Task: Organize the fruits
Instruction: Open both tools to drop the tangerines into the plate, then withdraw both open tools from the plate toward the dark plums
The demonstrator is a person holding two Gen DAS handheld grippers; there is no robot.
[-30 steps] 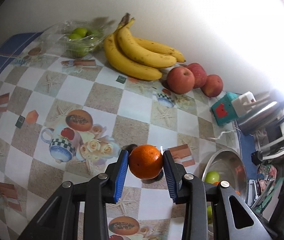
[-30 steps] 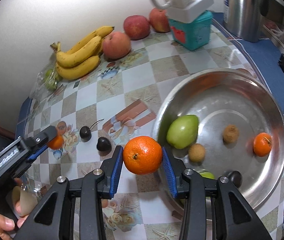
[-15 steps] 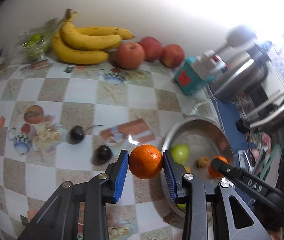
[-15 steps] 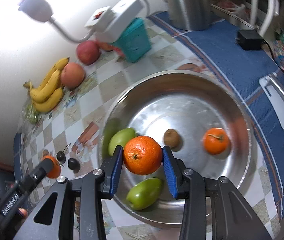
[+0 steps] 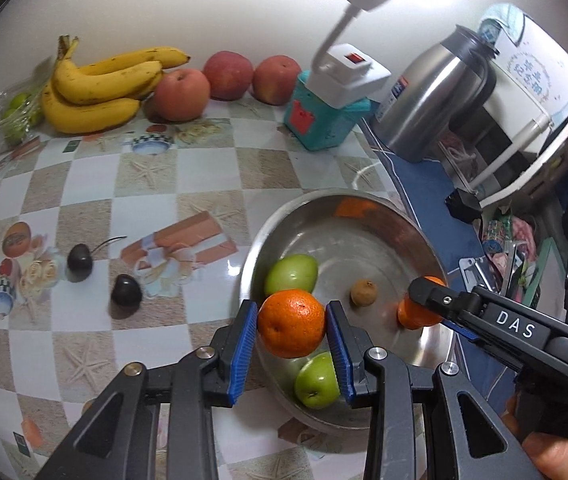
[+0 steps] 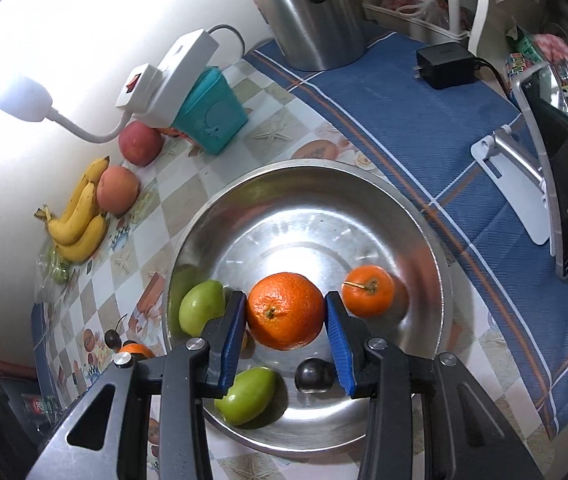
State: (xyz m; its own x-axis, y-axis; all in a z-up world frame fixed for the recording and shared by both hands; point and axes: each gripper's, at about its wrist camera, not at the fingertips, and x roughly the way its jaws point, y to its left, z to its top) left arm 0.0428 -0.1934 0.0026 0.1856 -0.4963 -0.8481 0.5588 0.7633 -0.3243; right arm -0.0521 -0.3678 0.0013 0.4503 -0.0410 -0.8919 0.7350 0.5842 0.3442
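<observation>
Left wrist view: the left gripper [image 5: 291, 330] clamped an orange [image 5: 291, 323] at lower centre, over the bowl [image 5: 380, 216] rim, seemingly poised to drop it in.

Right wrist view: the right gripper [image 6: 284, 320] gripped another orange [image 6: 285, 311] mid-frame, over the bowl's [image 6: 424, 216] middle, beside a tangerine [image 6: 368, 291].

Left tool [image 5: 291, 330]: blue-padded fingers [image 5: 244, 346] closed on an orange [image 5: 291, 328], held level and pointing forward. Right tool [image 6: 284, 316]: fingers [image 6: 230, 344] likewise clamped on a second orange [image 6: 285, 316]. The right tool's black body, with the holder's fingertips under it, enters the left view from the right.
</observation>
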